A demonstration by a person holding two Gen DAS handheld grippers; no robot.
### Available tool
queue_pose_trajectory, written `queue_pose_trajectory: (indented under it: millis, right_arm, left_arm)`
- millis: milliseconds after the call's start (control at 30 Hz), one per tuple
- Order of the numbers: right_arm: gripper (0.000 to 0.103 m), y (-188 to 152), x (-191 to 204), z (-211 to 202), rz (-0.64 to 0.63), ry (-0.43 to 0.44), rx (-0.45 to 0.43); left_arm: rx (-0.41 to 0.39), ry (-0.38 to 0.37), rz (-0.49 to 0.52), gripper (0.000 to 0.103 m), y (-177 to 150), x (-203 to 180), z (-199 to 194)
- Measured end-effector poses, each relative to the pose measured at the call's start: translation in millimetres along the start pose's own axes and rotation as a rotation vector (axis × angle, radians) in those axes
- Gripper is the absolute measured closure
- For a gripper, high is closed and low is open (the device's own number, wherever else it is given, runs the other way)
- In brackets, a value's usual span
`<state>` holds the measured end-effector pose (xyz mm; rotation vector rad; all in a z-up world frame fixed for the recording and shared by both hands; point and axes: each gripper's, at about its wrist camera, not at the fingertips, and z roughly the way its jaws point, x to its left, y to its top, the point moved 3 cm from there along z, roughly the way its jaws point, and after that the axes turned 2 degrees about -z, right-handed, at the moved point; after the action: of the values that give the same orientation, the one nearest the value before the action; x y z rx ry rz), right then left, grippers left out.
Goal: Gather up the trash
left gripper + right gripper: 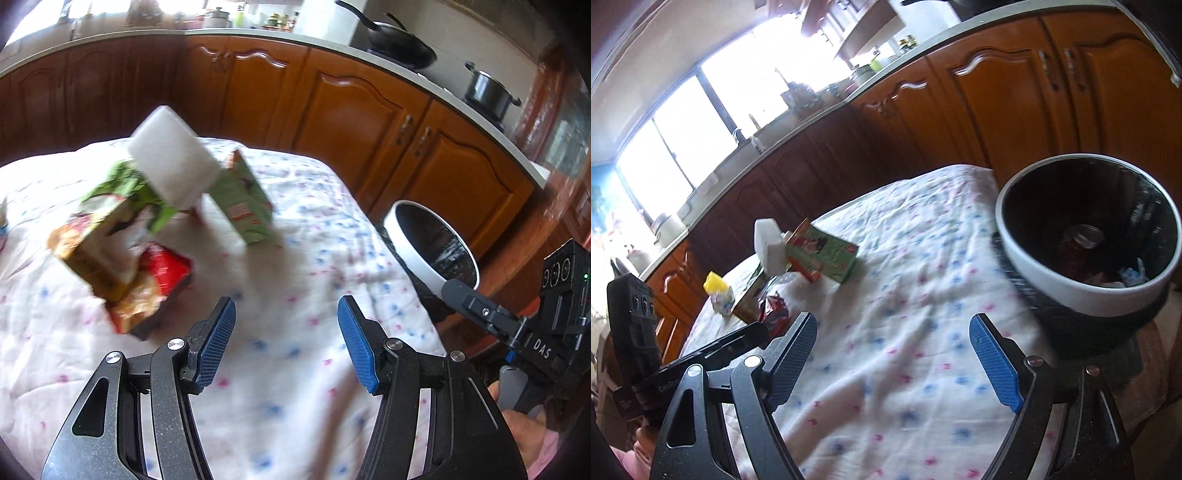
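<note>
Blue-padded jaws of the left gripper (pixel 286 343) stand apart with nothing between them, over a flowered cloth (pixel 288 258) covering the table. Far and to the left lies the trash: a white foam block (pixel 171 162) on green cartons (pixel 240 199), with a red wrapper (pixel 162 269) nearer. Right of the table stands a white-rimmed bin (pixel 1086 236), already holding scraps. Beside the bin the right gripper (pixel 894 354) gapes wide, holding nothing.

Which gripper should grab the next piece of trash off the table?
Left, probably. The left gripper is open and empty with the red wrapper and cartons just ahead. The right gripper, also open and empty, sits nearer the bin, farther from the pile.
</note>
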<state>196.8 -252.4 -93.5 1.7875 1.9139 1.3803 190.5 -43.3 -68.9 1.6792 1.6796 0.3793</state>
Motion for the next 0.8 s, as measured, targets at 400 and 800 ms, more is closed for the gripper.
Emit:
queue_pose_trajectory:
  millis: [400,800]
  right_arm:
    - [0.016,4,44,39,-0.115,0.033,0.042]
    - [0.016,17,65,79,-0.228,0.060,0.079]
  left_arm:
    - [-0.028,0.042,-0.079,0.045,-2,53,-21]
    - [-0.052,0.086,-0.141,0.045,12,98,-28]
